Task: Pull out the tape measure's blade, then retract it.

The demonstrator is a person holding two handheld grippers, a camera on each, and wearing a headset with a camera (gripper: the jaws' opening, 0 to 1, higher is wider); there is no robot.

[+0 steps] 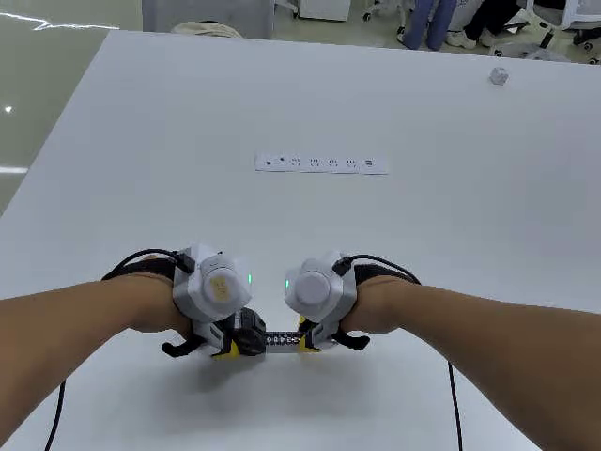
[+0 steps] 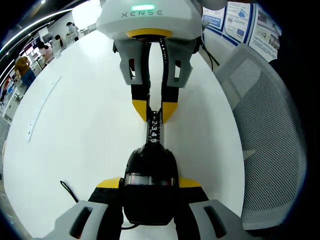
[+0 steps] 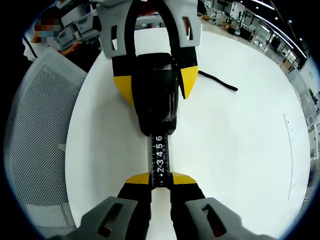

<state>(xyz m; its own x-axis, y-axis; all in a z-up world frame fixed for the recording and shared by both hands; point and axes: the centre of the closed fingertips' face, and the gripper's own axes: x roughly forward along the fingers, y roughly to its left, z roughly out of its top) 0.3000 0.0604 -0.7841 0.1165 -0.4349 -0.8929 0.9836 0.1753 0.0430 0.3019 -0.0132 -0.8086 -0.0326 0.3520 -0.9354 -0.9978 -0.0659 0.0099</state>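
Left claw is clenched on the black tape measure, with the yellow-tipped jaws pressing the two sides of the case. The case lies at the near middle of the bench, low over the surface; whether it touches cannot be confirmed. This grip appears meant to anchor the case so that it cannot follow the pull. A short length of blade runs straight from the mouth of the case to the right claw, which is closed on the blade's free end, jaws flat against its faces. The two claws face each other along one line, close together, which keeps the blade level and untwisted. Judgement: the pull-out has barely begun, with most of the blade inside the case. Open room is ample. The bench is bare to the right of the right claw, so an outward draw has a free path. A white strip lies well beyond, towards the far side, and a small pale object sits near the far right corner, both clear of the line of travel. The near bench edge and a mesh chair lie close behind the hands, limiting room on that side.
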